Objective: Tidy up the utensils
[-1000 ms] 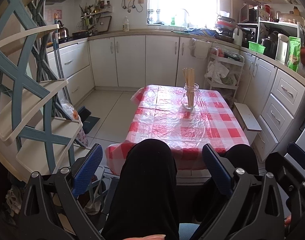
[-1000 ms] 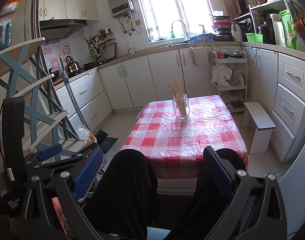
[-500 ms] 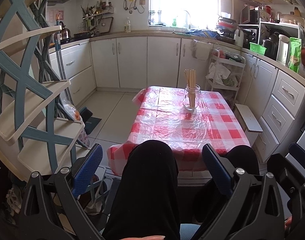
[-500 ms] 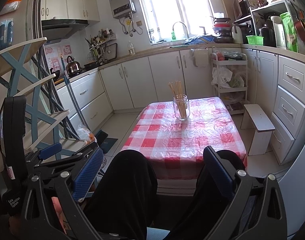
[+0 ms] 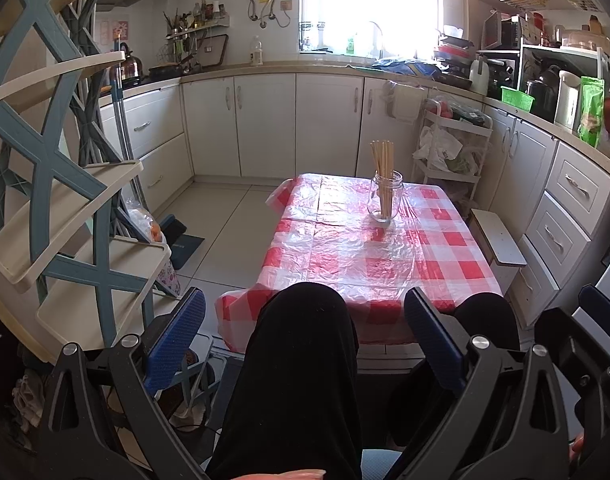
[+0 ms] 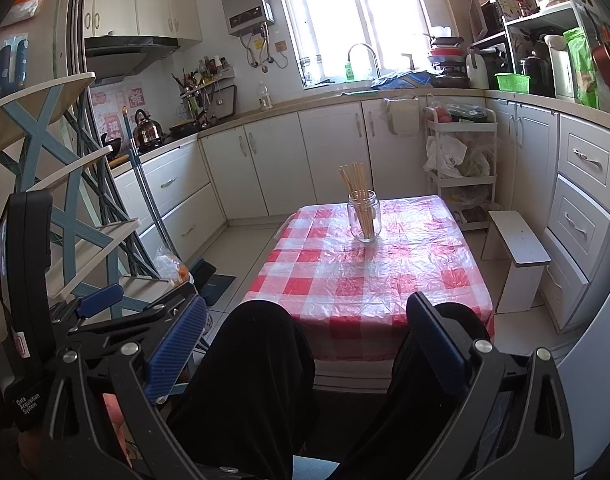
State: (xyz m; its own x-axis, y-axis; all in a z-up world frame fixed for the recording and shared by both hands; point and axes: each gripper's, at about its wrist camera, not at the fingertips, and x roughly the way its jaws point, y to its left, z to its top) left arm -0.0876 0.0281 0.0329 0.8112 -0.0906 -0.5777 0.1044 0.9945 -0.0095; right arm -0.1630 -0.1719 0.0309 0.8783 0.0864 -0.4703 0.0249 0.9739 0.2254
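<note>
Chopsticks (image 5: 382,178) upright in round glass jar (image 5: 385,200); crinkly checked tablecloth (image 5: 345,256)

Domestic kitchen. White cabinets (image 5: 265,124) under a counter wrap the walls ahead of the tool; sink tap (image 6: 361,54) beneath the window (image 6: 345,12), kettle (image 6: 147,130) on the hob at left, wall water heater (image 6: 247,2), checked-cloth desk (image 5: 369,252) at centre.

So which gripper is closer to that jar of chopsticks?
Neither clearly: left gripper and right gripper both hang open over the person's knees, short of the table, the jar far ahead of each.
</note>
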